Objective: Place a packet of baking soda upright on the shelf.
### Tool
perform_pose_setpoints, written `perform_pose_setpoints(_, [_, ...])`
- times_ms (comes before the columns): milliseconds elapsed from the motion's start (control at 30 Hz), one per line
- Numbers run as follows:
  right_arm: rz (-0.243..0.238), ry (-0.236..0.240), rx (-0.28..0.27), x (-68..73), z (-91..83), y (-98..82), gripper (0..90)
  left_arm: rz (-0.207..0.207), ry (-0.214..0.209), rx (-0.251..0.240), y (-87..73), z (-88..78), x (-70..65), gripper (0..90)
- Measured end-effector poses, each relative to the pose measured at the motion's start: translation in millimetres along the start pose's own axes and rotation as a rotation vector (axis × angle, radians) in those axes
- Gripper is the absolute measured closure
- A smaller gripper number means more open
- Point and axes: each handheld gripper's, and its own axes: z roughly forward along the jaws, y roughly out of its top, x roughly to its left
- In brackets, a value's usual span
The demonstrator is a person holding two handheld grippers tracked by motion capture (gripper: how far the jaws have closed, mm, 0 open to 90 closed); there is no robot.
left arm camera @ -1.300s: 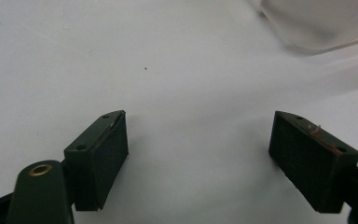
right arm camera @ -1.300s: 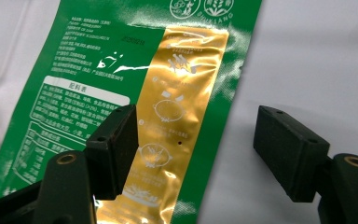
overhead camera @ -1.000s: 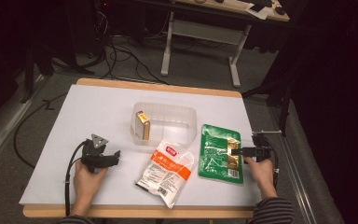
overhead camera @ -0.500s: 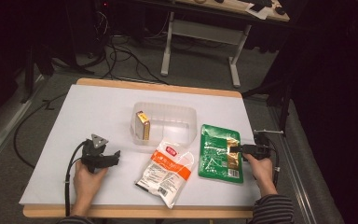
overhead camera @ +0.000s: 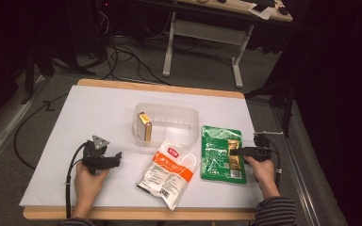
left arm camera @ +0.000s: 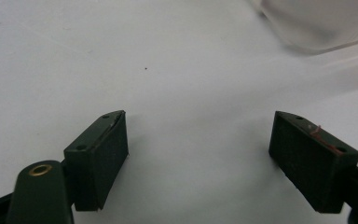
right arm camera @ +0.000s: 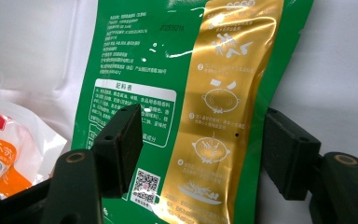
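A green packet (overhead camera: 222, 153) with a gold strip lies flat at the table's right. My right gripper (overhead camera: 235, 151) reaches over its right edge. In the right gripper view the jaws straddle the gold strip of the green packet (right arm camera: 186, 93). The right gripper (right arm camera: 203, 135) is open; its jaws have just been closing a little, and the pads are clear of the packet. A white and orange packet (overhead camera: 167, 172) lies beside it, also seen as the orange packet (right arm camera: 4, 144). My left gripper (overhead camera: 115, 157) rests open on bare table at the left, with nothing between the left gripper's (left arm camera: 198, 140) jaws.
A clear plastic tub (overhead camera: 169, 123) stands mid-table with a yellow-brown box (overhead camera: 144, 126) upright at its left end. The tub's corner (left arm camera: 317, 23) shows ahead of the left gripper. A desk frame (overhead camera: 235, 56) and cables lie on the floor beyond the table.
The right gripper's jaws have narrowed slightly over the green packet. Neither hand has shifted noticeably, and the packets and tub lie as before.
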Motion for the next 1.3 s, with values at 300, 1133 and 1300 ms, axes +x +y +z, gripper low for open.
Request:
perform_pose_setpoints(300, [-0.044,-0.025,0.009,-2.3,1.4,1.1,60.4,0.000,0.000,0.000,0.0,0.0,0.0,20.0])
perform_pose_setpoints(1133, [-0.155,0.040,-0.052,5.4,-9.3,-0.3,90.0,-0.003,-0.001,-0.002,0.0,0.0,-0.1,20.0])
perform_pose_setpoints(1300, [-0.181,0.059,-0.077,10.3,-16.6,-0.2,90.0,-0.004,-0.001,-0.002,0.0,0.1,-0.2,20.0])
